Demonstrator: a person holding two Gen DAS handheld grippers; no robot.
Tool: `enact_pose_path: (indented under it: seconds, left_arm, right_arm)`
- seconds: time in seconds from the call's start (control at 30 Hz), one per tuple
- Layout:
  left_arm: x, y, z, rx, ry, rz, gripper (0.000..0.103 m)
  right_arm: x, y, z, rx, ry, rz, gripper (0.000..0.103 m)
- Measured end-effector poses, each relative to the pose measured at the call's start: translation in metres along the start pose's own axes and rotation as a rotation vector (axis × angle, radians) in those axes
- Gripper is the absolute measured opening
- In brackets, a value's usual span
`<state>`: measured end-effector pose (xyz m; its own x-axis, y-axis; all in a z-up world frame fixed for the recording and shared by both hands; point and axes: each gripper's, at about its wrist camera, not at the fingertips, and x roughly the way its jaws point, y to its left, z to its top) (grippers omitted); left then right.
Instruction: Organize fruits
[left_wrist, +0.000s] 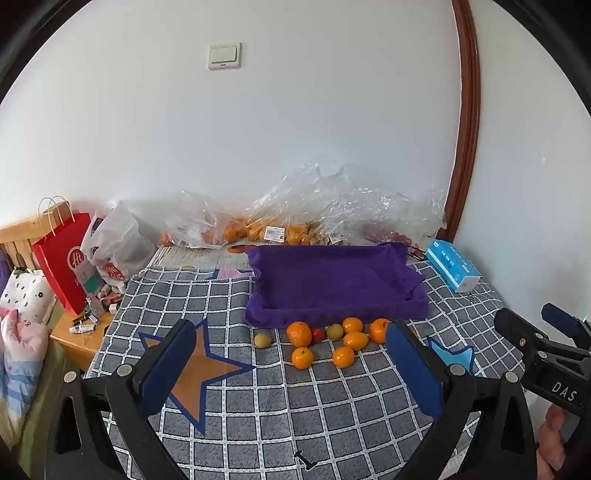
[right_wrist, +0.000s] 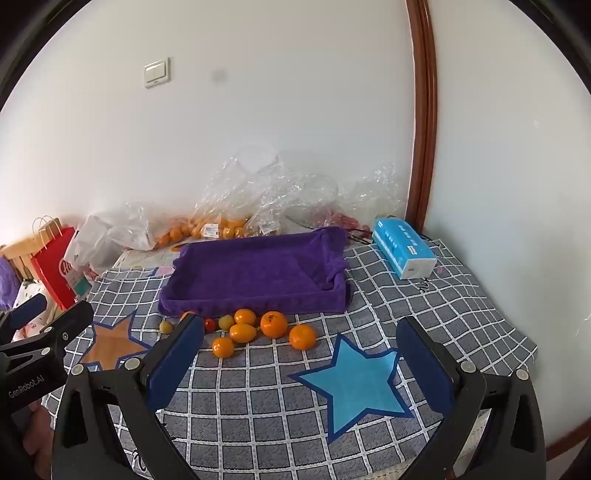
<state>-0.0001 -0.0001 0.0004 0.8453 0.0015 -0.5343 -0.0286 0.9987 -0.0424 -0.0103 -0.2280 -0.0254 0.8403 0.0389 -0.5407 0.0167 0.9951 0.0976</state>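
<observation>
Several oranges (left_wrist: 299, 333) (right_wrist: 273, 324), two yellow-green fruits (left_wrist: 262, 339) (right_wrist: 166, 326) and a small red tomato (left_wrist: 317, 334) (right_wrist: 209, 324) lie loose on the checked cloth, just in front of a purple cloth-lined tray (left_wrist: 336, 312) (right_wrist: 255, 301). The tray holds nothing that I can see. My left gripper (left_wrist: 291, 365) is open and empty, above the cloth short of the fruits. My right gripper (right_wrist: 301, 363) is open and empty, above a blue star print to the right of the fruits. Each gripper shows at the edge of the other's view.
Clear plastic bags with more oranges (left_wrist: 258, 230) (right_wrist: 207, 229) lie against the wall behind the tray. A blue tissue box (left_wrist: 452, 269) (right_wrist: 404, 253) sits at the back right. A red paper bag (left_wrist: 61, 258) and white bags stand left of the table.
</observation>
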Motion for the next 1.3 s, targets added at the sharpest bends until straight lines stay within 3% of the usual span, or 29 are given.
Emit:
enact_pose_path:
  seconds: [0.53,0.6,1.3]
  left_arm:
    - [0.01,0.009,-0.003,0.004,-0.022,0.006,0.103]
    - [-0.006,0.0,0.0,0.009,-0.024,0.011,0.103]
    - [-0.007,0.007,0.002,-0.017,-0.027,0.014,0.103]
  right_arm:
    - [-0.003,0.0,-0.001,-0.004,-0.009,0.007,0.103]
    - [-0.004,0.0,-0.001,-0.006,-0.015,0.008,0.103]
    - [-0.003,0.01,-0.002,-0.019,-0.02,0.015,0.103]
